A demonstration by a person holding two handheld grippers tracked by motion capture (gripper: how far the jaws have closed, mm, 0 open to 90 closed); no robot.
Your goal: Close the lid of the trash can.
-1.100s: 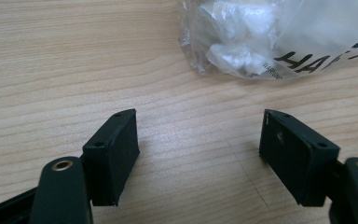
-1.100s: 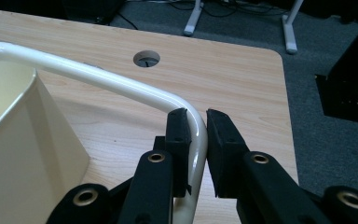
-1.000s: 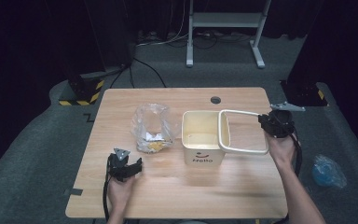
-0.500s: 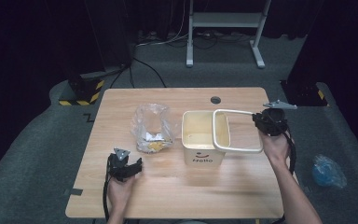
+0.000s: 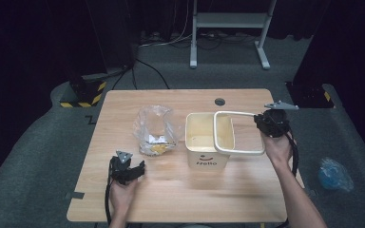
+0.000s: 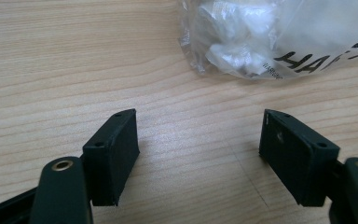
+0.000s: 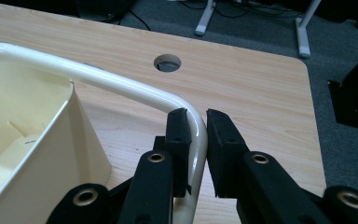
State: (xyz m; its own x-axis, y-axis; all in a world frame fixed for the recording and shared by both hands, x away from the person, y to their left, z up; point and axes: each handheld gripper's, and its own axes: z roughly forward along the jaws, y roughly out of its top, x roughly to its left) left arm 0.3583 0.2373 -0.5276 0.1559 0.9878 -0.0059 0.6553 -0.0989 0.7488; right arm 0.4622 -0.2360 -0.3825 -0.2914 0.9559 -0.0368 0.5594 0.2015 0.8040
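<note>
A cream bin marked "Hello" stands open at the middle of the wooden table. A cream rectangular rim hangs level over the bin's right half and sticks out to the right. My right gripper is shut on that rim's right end; in the right gripper view the pads pinch the rounded corner of the rim beside the bin. Left of the bin lies a clear plastic bag with yellow bits inside. My left gripper rests open just in front of the bag, with nothing between its jaws.
A round cable hole sits near the table's far edge. On the floor lie a blue bag at the right and a black box with yellow-black tape at the back left. A white stand is behind the table.
My right gripper has carried the rim to the left, so more of it now overlaps the bin's opening. The left gripper and the bag have stayed put.
</note>
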